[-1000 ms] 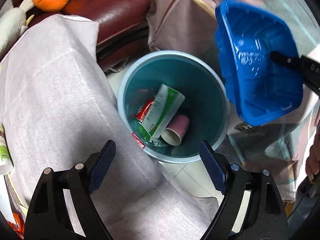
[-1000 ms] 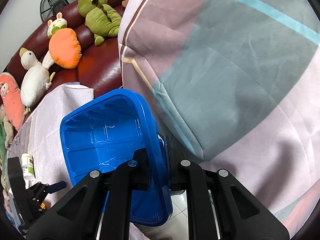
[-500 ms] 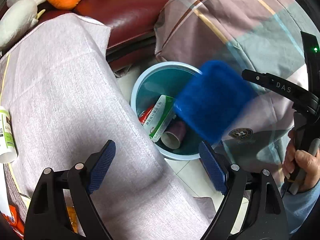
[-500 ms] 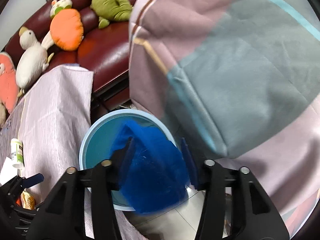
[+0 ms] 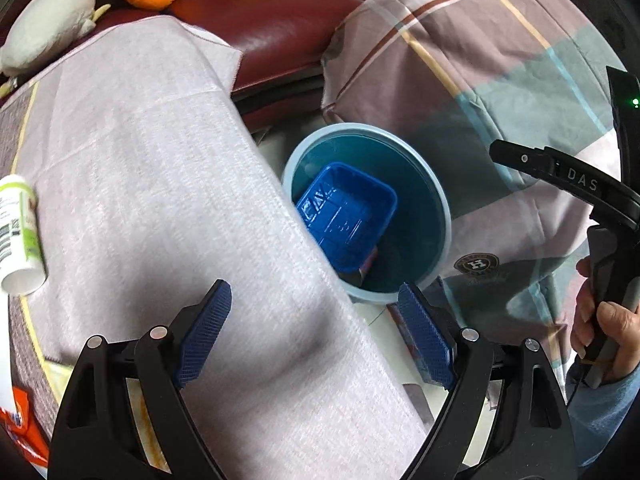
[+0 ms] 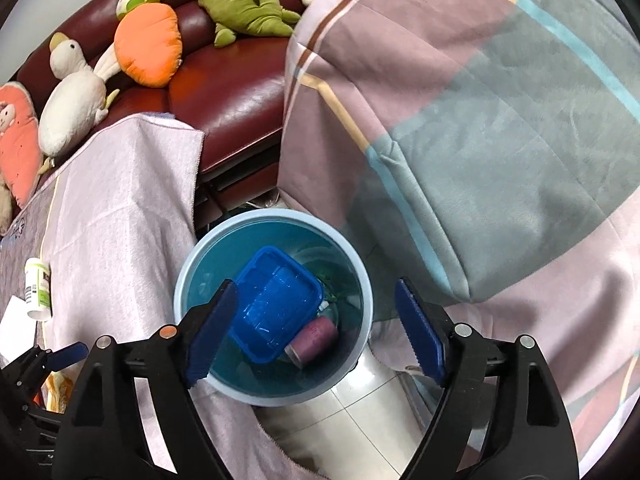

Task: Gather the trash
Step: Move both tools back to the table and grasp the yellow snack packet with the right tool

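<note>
A blue plastic tray (image 6: 276, 304) lies inside the light blue bin (image 6: 360, 276) on the floor, beside a purple paper cup (image 6: 314, 338). The tray (image 5: 344, 220) and the bin (image 5: 434, 200) also show in the left wrist view. My right gripper (image 6: 316, 332) is open and empty above the bin. My left gripper (image 5: 316, 336) is open and empty over the cloth-covered table (image 5: 140, 168), left of the bin. A white and green bottle (image 5: 20, 236) lies on the table at the far left; it also shows in the right wrist view (image 6: 38, 288).
A dark red sofa (image 6: 232, 92) with plush toys (image 6: 148, 48) stands behind the bin. A plaid blanket (image 6: 480, 100) hangs to the bin's right. Orange wrappers (image 5: 24, 420) lie at the table's near left edge. White floor tiles (image 6: 360, 420) show in front of the bin.
My right gripper opened and let go of the blue tray, which fell into the bin over the other trash. My left gripper drew back a little over the table.
</note>
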